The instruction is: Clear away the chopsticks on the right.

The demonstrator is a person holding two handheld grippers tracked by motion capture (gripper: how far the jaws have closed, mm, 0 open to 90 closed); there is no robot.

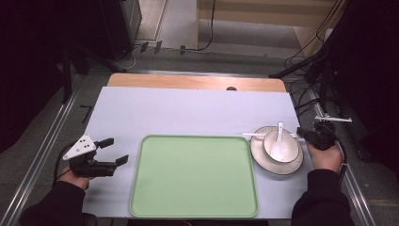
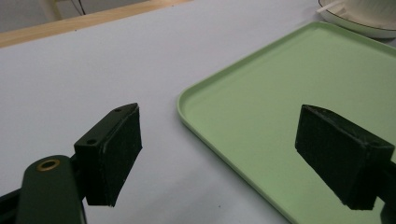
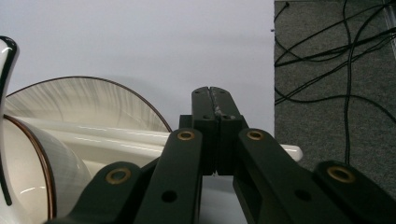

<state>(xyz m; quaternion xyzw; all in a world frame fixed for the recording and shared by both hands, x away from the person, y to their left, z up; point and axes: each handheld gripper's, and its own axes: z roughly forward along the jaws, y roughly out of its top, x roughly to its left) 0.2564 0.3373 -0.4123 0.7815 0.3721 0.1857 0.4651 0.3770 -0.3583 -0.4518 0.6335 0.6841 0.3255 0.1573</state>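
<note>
A pale sheet is spread over the table (image 1: 188, 113), and a green tray (image 1: 194, 176) is laid at its near middle. To the right of the tray, a white plate (image 1: 263, 162) is set, touching or nearly touching the tray's right edge, and a white bowl (image 1: 288, 147) with a dark rim is placed on it. A white spoon (image 1: 279, 141) is rested in the bowl with its handle pointing away from the person, and a pair of white chopsticks (image 1: 256, 136) is laid across the plate behind the bowl. The right gripper (image 1: 303, 135) is held at the right end of the chopsticks, and in the right gripper view its jaws are seen pressed together above them (image 3: 116, 135); whether the sticks are pinched cannot be told. The left gripper (image 1: 115, 150) is held over the sheet just left of the tray, its jaws spread wide with nothing between them.
</note>
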